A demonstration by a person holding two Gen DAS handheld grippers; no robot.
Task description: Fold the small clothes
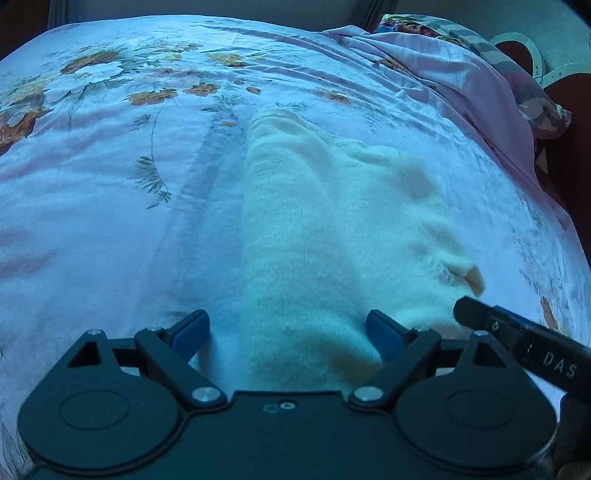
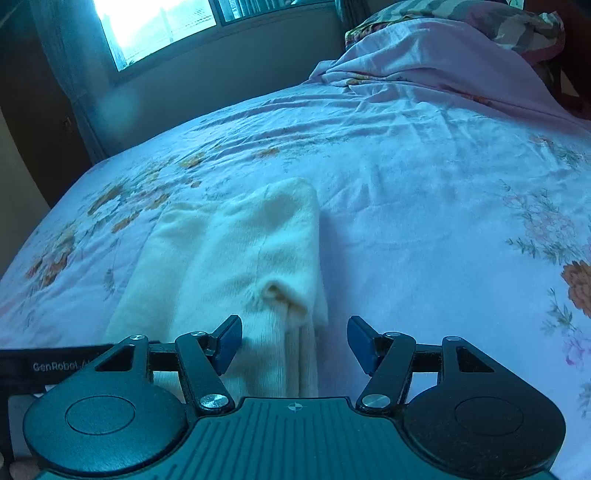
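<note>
A cream knitted garment (image 1: 314,221) lies folded into a long strip on the flowered bed sheet (image 1: 92,221). A rolled cuff (image 1: 469,277) shows at its right edge. My left gripper (image 1: 286,328) hovers open over the garment's near end, with the knit between its blue pads but not pinched. In the right wrist view the same garment (image 2: 240,251) runs away from me, its cuff (image 2: 280,295) just ahead of the fingers. My right gripper (image 2: 293,336) is open, and the garment's right edge lies loose between the jaws. Part of the right gripper's body (image 1: 517,339) shows at the left view's lower right.
A rumpled pink quilt and patterned pillow (image 2: 443,48) are heaped at the head of the bed. A bright window (image 2: 155,26) and a dark wall stand beyond the bed's far edge. Bare sheet (image 2: 424,221) spreads to the right of the garment.
</note>
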